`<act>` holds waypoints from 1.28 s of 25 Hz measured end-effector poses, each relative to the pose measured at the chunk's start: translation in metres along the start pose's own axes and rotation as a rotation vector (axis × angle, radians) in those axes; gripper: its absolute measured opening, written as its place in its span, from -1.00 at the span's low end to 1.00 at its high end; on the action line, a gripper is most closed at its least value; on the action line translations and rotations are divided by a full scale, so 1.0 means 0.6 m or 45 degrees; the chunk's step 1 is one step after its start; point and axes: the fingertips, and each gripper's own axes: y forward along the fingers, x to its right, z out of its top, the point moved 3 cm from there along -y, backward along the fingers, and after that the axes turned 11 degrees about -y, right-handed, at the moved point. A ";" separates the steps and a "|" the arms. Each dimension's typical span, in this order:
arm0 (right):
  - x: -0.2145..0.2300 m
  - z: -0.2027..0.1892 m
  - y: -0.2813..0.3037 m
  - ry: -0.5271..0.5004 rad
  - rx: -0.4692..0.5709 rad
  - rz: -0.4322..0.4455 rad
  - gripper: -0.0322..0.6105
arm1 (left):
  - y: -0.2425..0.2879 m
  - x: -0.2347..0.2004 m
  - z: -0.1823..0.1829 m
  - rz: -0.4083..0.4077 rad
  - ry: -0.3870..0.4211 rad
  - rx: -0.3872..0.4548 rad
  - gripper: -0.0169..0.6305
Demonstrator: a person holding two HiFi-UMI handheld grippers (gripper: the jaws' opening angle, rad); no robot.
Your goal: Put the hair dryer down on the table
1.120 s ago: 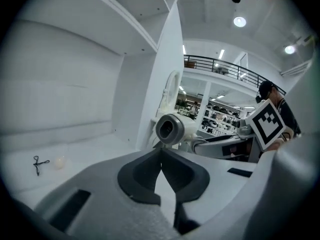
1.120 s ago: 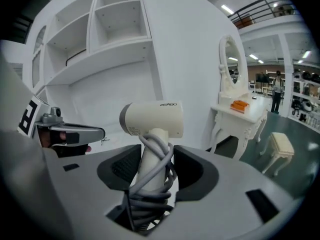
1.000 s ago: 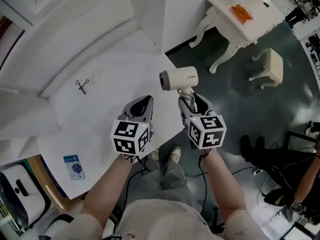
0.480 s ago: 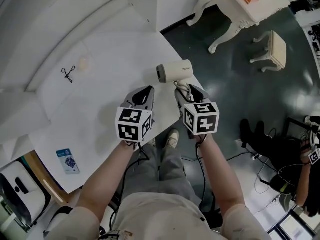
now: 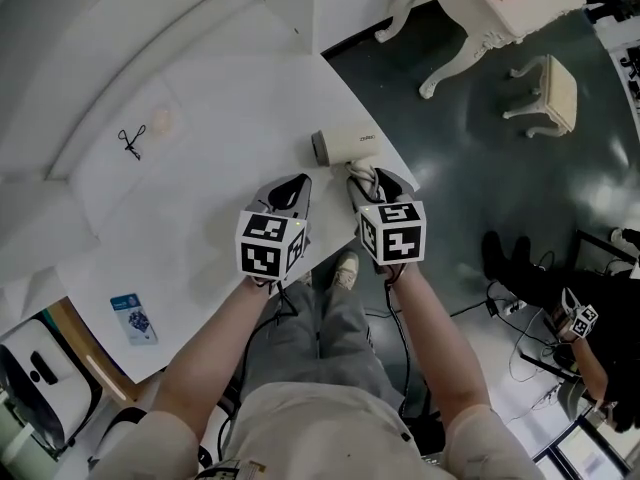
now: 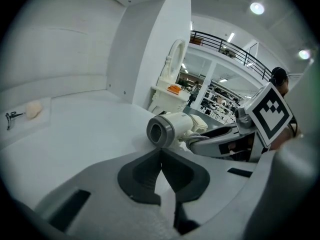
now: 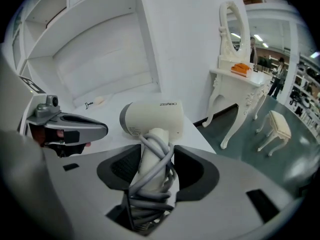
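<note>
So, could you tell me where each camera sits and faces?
Head view: on the head, steeply down at the table; forearms, legs, left claw, right claw.
Left gripper view: on the left claw, along its shut jaws toward the hair dryer; right claw at right.
Right gripper view: on the right claw, past the gripped dryer toward shelves; left claw at left.
Shared: the hair dryer.

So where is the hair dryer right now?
In the head view the hair dryer is right of centre, over the right edge of the white table. Its cord-wrapped handle is clamped in the right hand-held gripper.
</note>
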 end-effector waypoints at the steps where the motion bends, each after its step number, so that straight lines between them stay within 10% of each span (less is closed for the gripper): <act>1: -0.001 0.000 0.002 -0.002 0.004 -0.007 -0.24 | 0.002 -0.001 -0.002 0.001 -0.001 -0.003 -0.90; 17: -0.003 0.007 -0.025 -0.022 0.002 0.027 -0.20 | -0.019 0.014 -0.005 0.002 0.020 -0.037 -0.91; 32: 0.003 0.179 -0.252 0.042 0.424 -0.032 -0.29 | -0.150 0.121 0.117 -0.068 0.166 0.152 -0.90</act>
